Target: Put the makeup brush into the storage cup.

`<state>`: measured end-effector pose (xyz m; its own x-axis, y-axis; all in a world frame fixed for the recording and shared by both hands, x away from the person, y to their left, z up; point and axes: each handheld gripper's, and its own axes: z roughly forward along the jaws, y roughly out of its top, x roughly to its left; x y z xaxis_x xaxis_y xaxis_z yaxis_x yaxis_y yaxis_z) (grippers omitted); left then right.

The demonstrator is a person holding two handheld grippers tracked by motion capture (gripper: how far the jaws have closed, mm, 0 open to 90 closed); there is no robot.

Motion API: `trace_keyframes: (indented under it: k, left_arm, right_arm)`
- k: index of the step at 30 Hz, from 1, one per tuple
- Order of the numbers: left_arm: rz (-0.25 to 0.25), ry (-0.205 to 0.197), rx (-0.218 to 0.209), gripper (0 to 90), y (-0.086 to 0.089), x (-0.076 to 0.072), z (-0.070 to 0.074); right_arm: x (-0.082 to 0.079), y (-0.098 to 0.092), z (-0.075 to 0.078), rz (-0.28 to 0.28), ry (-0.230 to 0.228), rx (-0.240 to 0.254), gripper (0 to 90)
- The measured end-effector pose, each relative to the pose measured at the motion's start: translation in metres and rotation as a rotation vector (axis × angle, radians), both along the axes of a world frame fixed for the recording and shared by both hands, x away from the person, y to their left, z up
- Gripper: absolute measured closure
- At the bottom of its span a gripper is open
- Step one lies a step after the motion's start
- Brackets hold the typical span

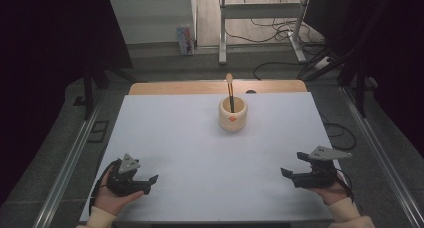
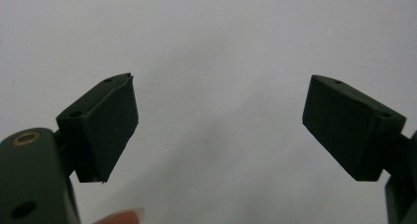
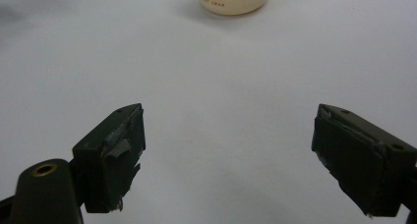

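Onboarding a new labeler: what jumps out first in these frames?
The cream cup stands alone toward the far middle of the white table, with a dark-handled spoon standing in it. Near the front edge, the left tongs and right tongs sit at opposite corners, both open with nothing between the jaws, pointing inward.

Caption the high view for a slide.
Two open grippers, left and right, rest near a white table's front; cream cup holds a spoon.
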<state>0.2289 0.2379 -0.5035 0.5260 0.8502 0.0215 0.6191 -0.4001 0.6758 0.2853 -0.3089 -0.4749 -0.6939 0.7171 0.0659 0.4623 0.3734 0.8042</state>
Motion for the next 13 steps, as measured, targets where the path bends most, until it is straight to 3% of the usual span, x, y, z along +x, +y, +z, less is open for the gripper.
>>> trace_keyframes:
  k: [13]
  left_arm:
    - [0.005, 0.000, -0.007, 14.3, -0.0005, 0.0003, -0.0006]
  right_arm:
    - [-0.0001, 0.0028, -0.0004, 0.009, -0.007, -0.014, 13.0]
